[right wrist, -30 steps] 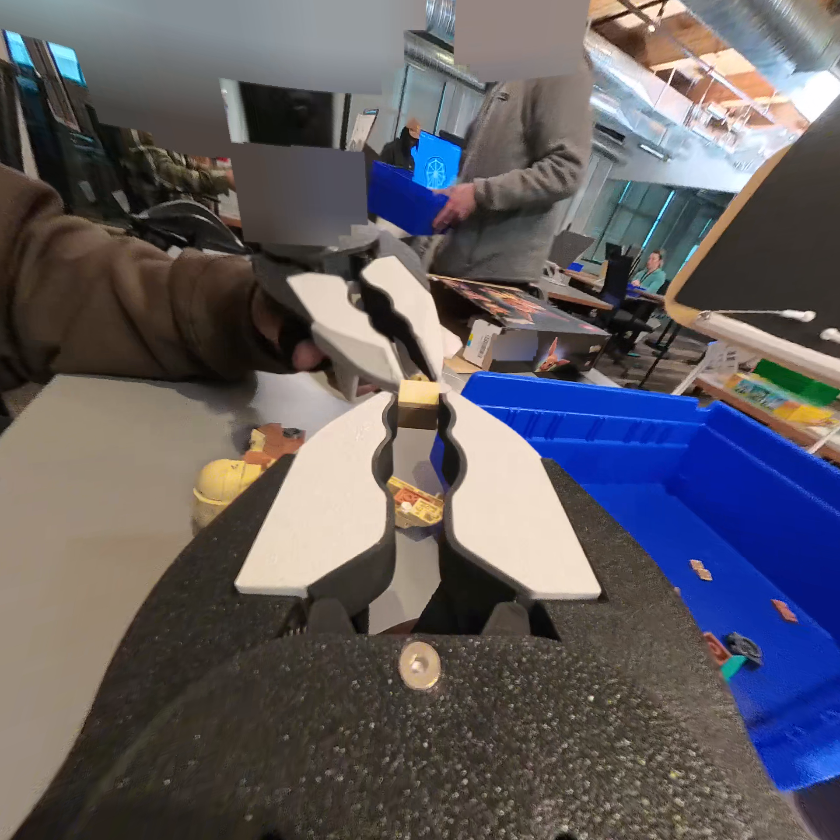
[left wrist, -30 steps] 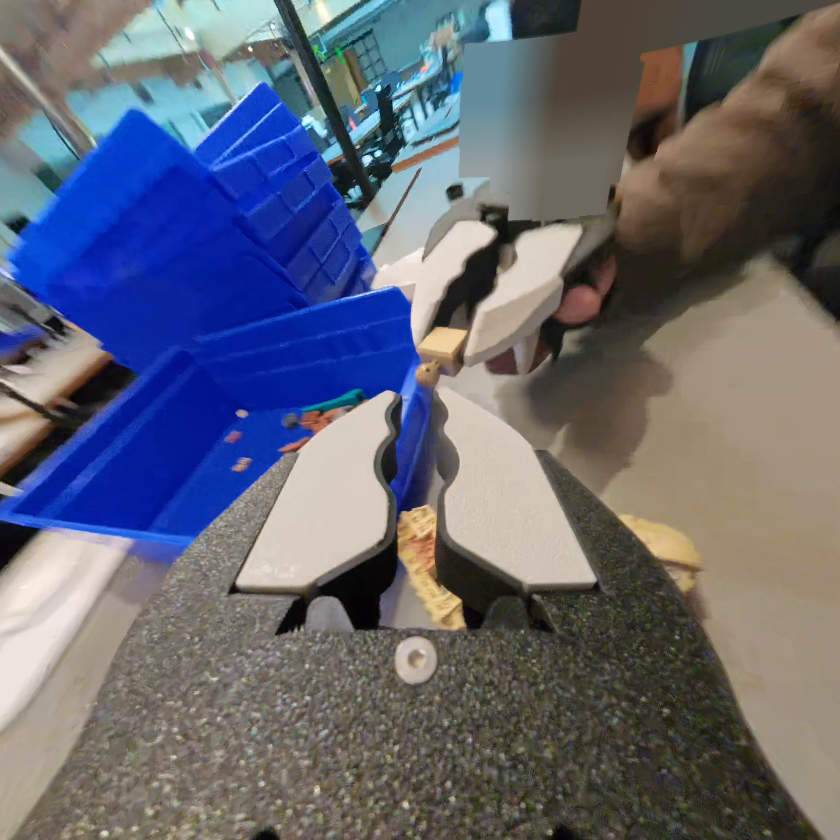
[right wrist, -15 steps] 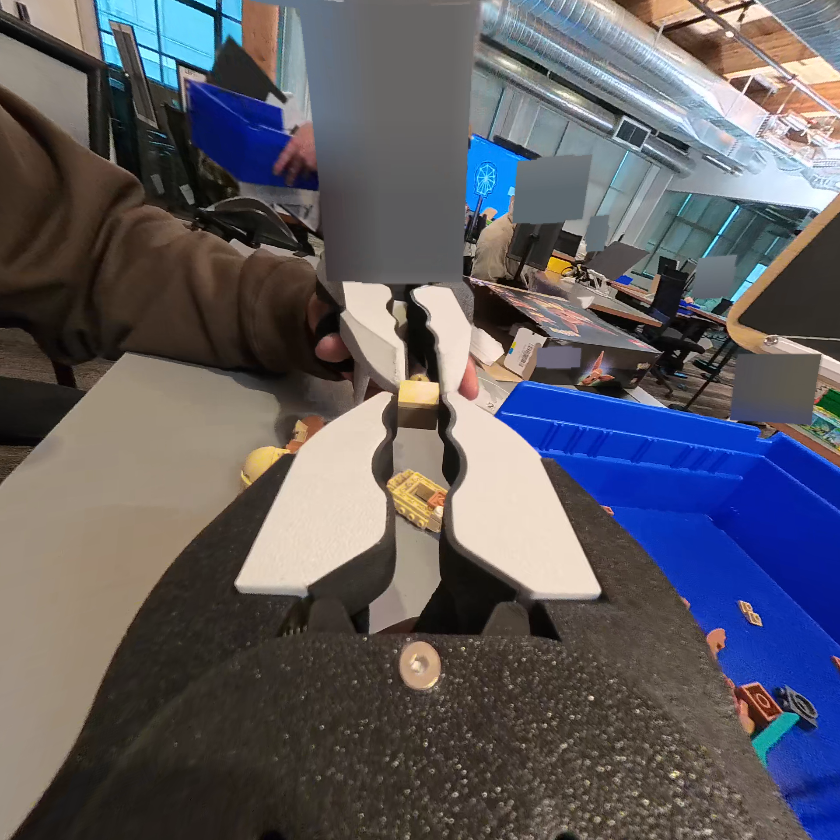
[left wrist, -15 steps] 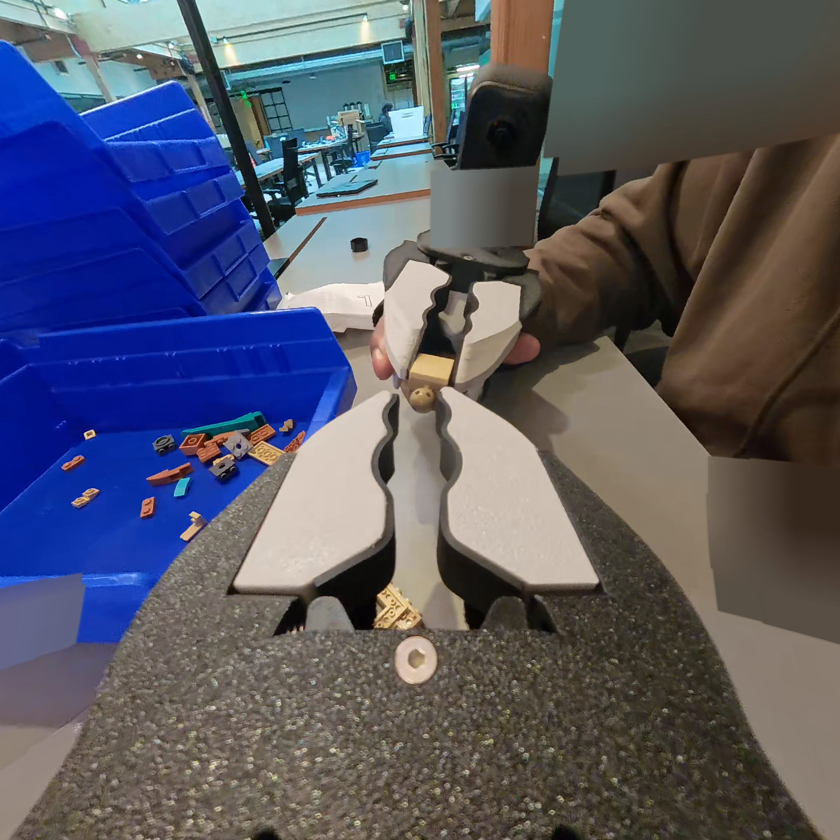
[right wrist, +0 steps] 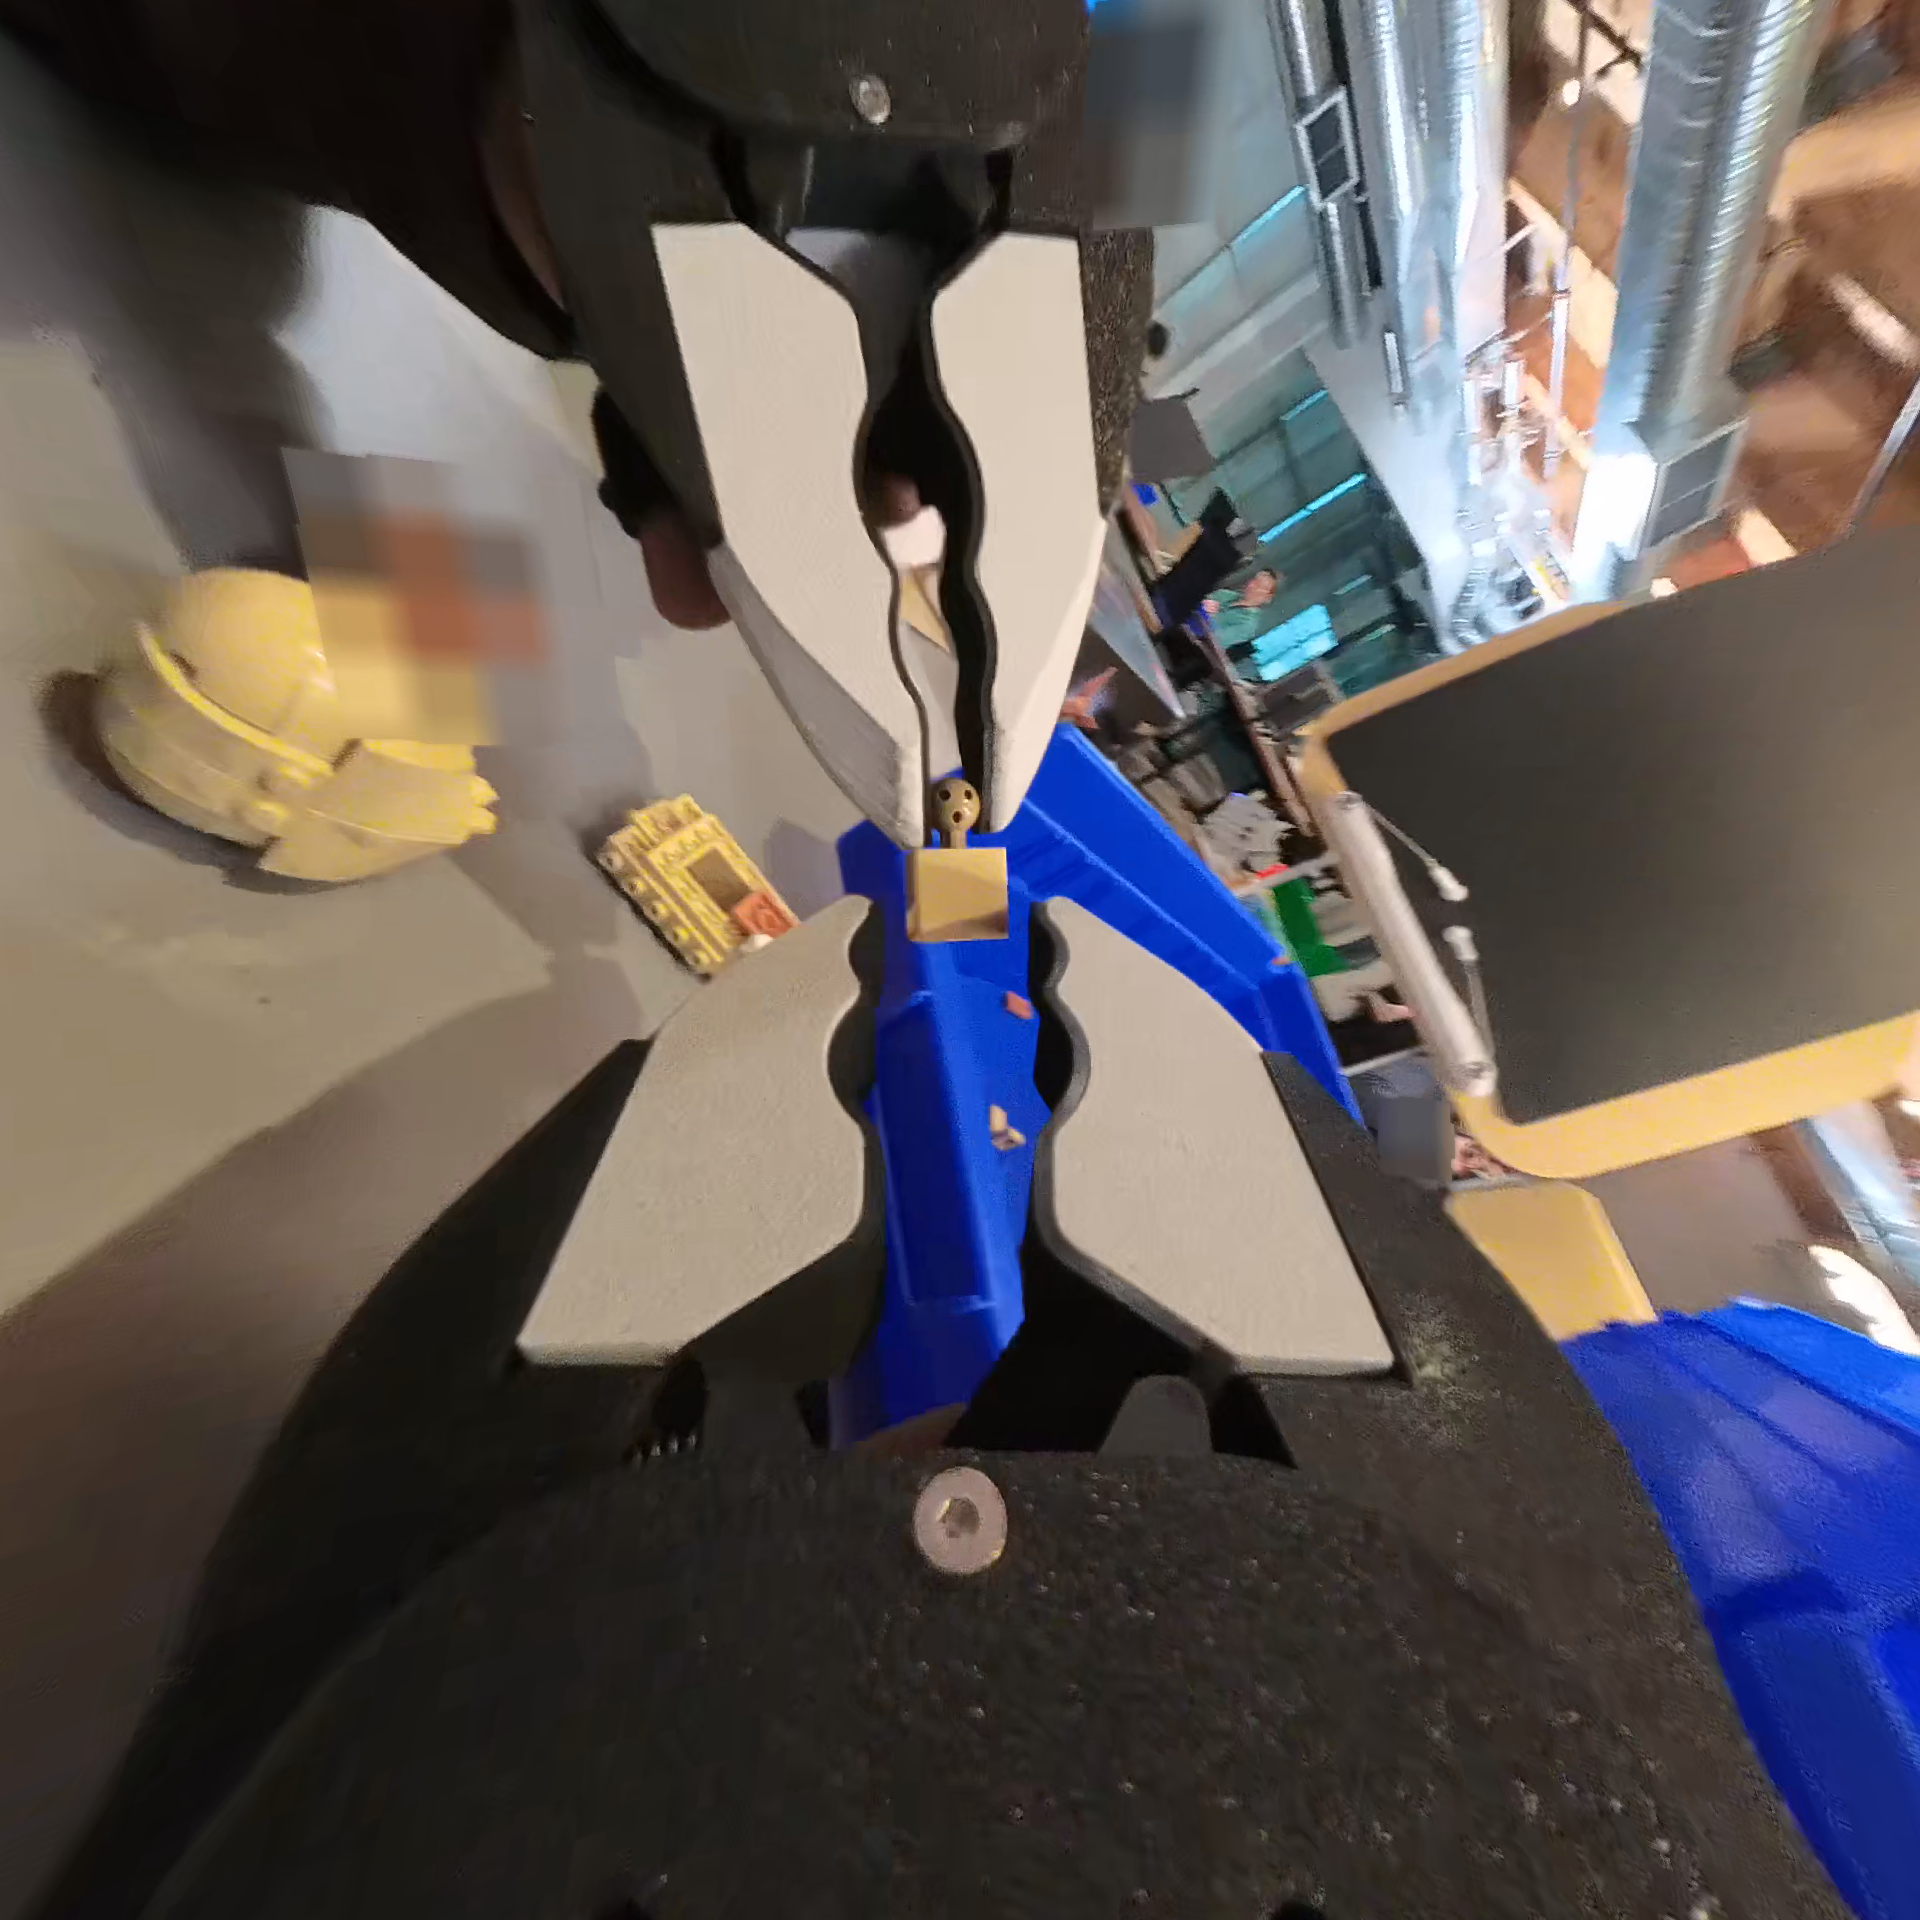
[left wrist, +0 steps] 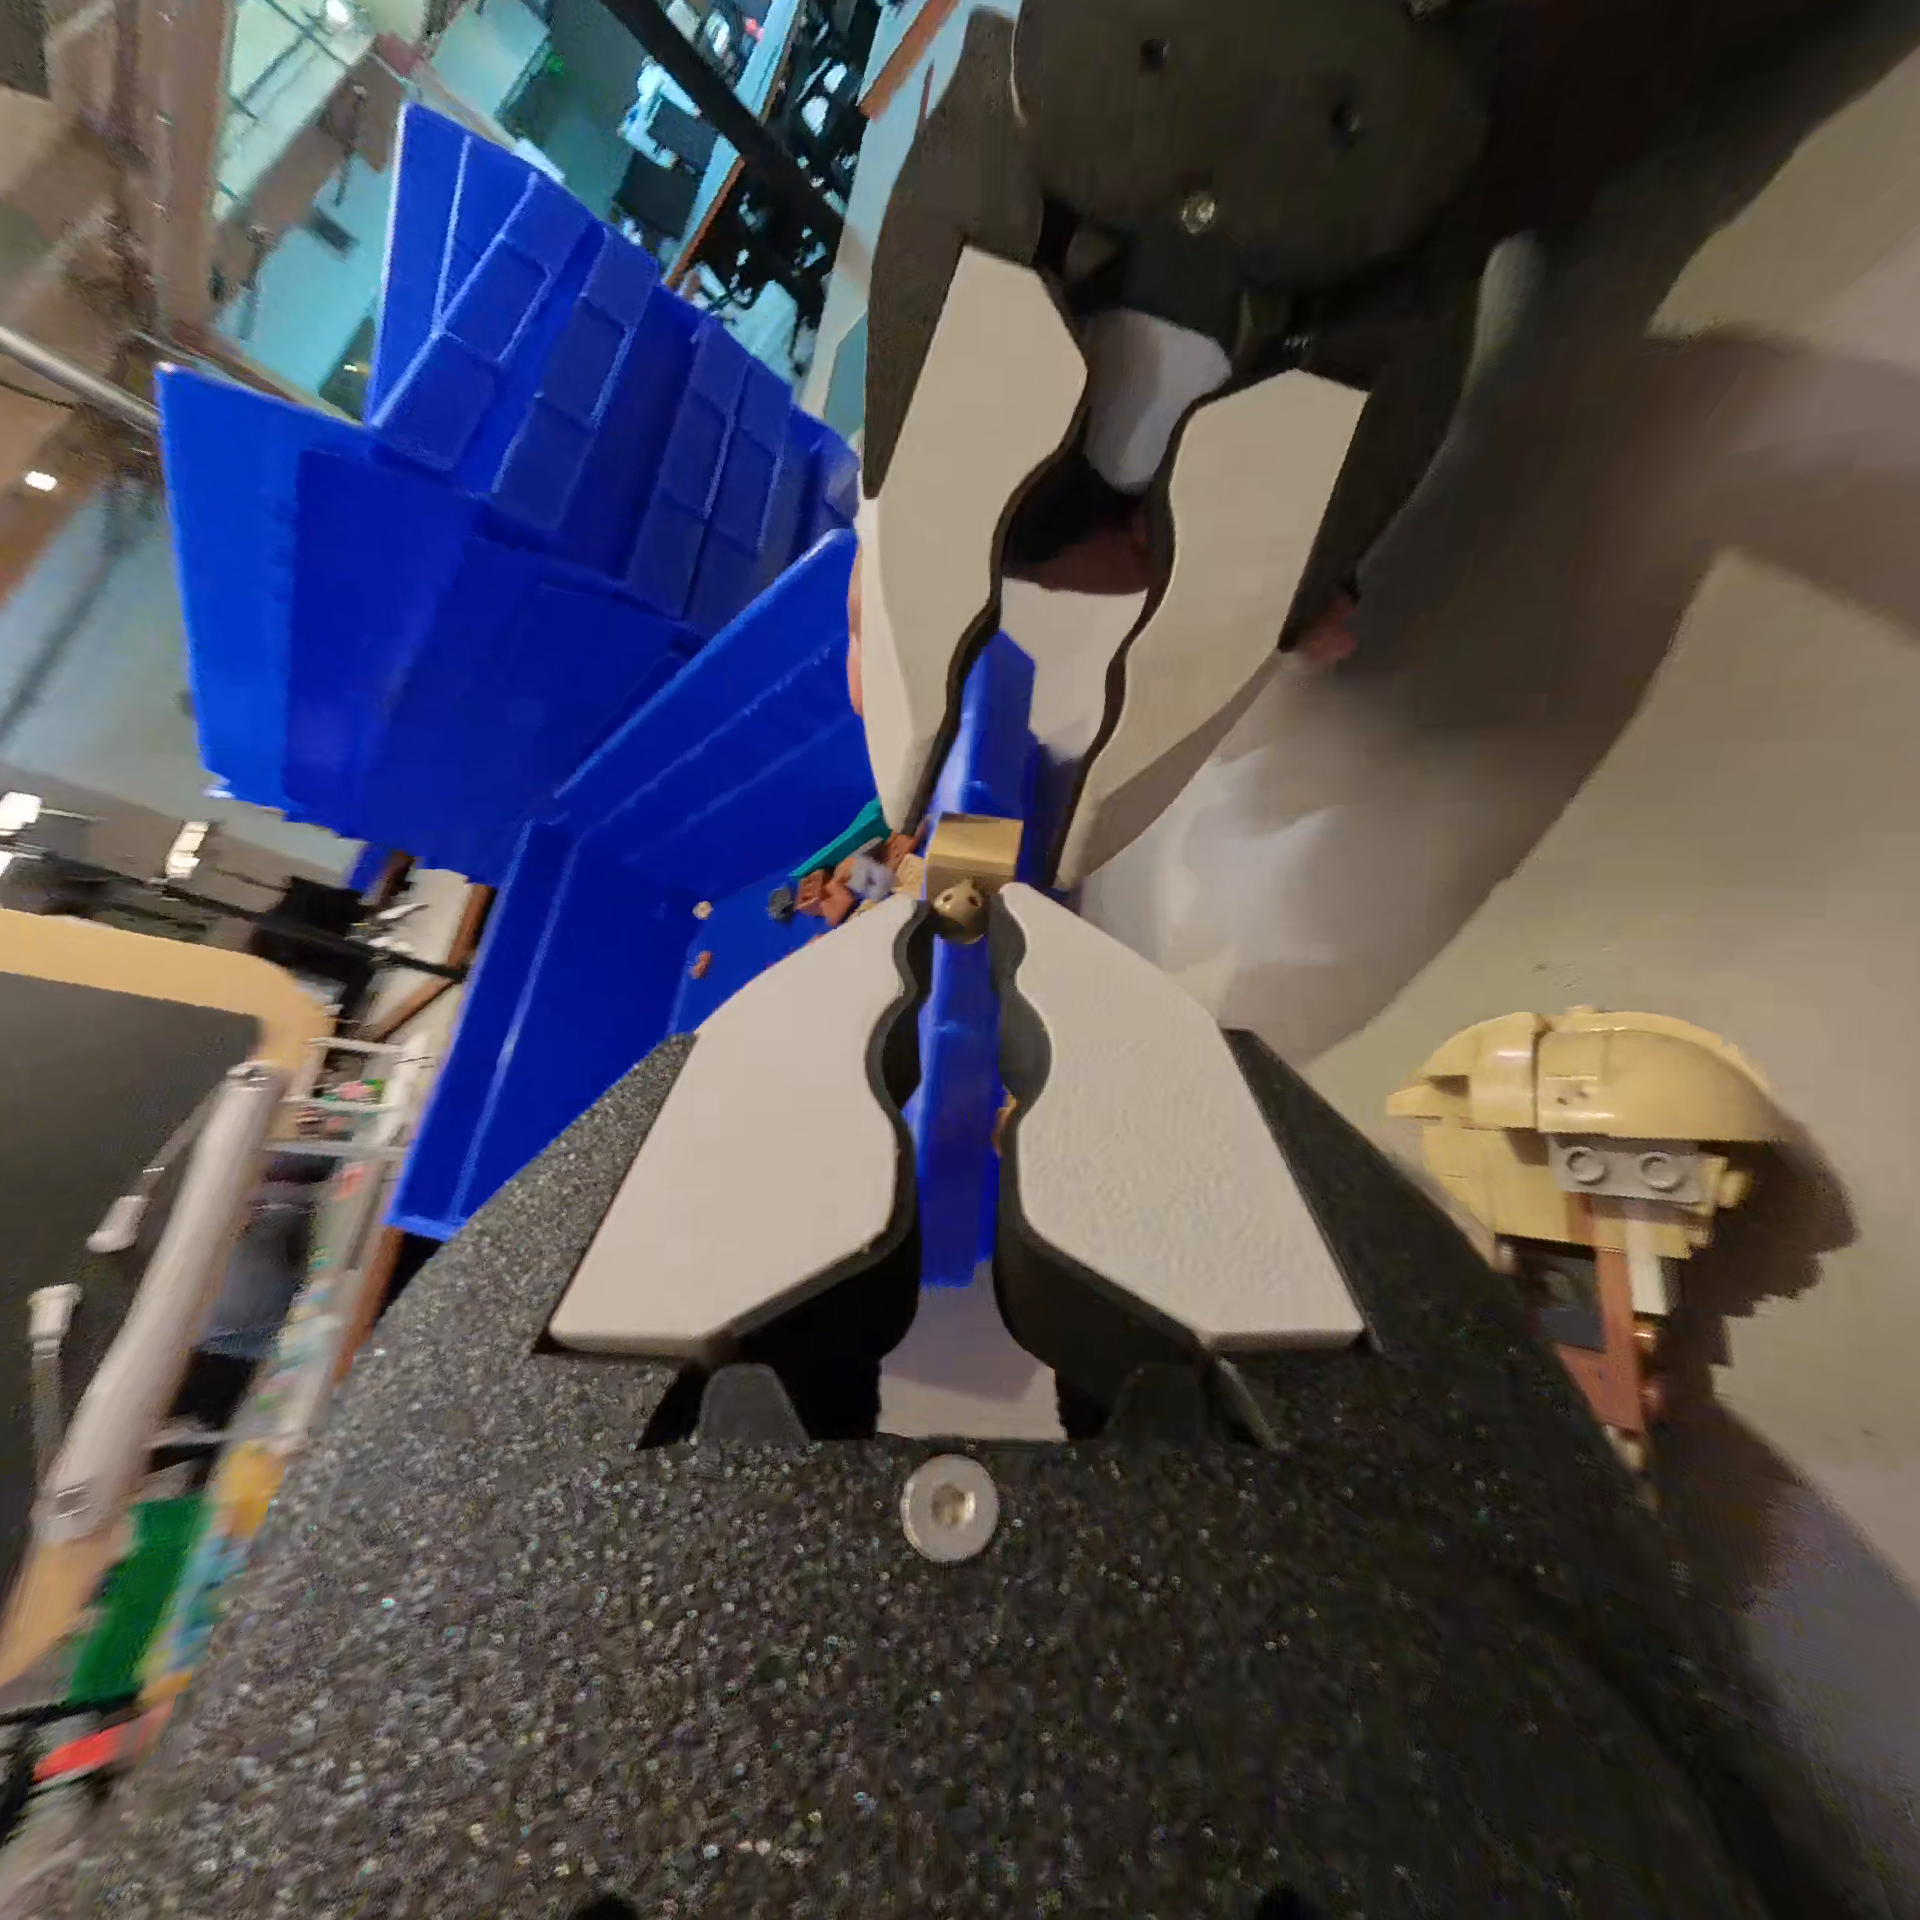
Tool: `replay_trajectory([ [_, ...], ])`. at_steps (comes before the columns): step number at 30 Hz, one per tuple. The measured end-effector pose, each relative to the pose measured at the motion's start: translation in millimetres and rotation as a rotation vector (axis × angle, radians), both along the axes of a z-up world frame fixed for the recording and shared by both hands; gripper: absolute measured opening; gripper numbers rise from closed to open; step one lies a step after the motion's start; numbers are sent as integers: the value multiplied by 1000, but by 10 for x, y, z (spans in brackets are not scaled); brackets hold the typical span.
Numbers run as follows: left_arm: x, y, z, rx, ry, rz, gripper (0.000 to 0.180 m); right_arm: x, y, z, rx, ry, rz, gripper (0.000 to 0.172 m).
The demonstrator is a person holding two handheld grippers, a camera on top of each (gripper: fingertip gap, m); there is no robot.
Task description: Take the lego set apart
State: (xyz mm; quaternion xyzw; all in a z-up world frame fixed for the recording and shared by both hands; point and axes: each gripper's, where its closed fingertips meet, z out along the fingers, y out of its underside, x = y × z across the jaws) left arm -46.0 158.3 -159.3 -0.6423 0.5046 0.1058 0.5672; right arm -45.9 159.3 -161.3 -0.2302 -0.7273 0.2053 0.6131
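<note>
While left gripper pinches tan brick, blue bin behind, tan helmet beside.

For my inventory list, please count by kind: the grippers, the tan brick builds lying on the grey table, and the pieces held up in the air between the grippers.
Grippers: 2 (left gripper, right gripper)
Tan builds on the table: 2 (dome, flat plate)
Pieces in the air: 1 (tan ball brick, its ball pinched by the left gripper)
Total: 5
</note>
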Motion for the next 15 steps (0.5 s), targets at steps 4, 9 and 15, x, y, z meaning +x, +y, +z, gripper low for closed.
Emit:
replay_trajectory([
  [4, -83, 65, 74, 131, 127, 87, 10, -37, 93, 92, 91, 77, -101, 26],
  [9, -240, 139, 212, 261, 163, 199, 10, -95, 230, 170, 51, 127, -171, 27],
  [15, -429, 202, 220, 357, 301, 302, 10, -271, 292, 296, 200, 134, -151, 32],
])
